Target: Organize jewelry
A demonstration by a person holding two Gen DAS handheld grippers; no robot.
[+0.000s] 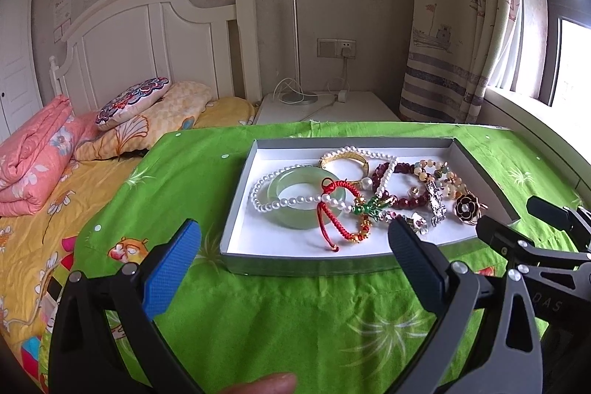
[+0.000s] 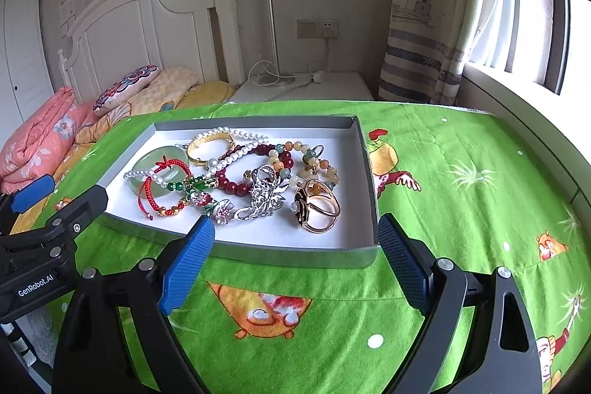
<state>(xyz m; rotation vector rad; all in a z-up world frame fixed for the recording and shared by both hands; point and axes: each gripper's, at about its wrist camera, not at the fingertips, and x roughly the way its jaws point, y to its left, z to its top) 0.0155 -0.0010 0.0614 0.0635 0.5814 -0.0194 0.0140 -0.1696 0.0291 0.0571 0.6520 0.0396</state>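
A shallow grey tray with a white floor lies on the green cloth. In it a tangled pile: a jade bangle, a pearl strand, a red cord bracelet, a gold bangle, a dark red bead bracelet, a silver brooch and a black flower ring. My left gripper is open, just before the tray's near edge. My right gripper is open at the tray's near right corner. Both are empty.
The green cartoon-print cloth covers the table. A bed with pillows lies to the left. Behind stand a white nightstand with a lamp pole, a curtain and a window sill on the right.
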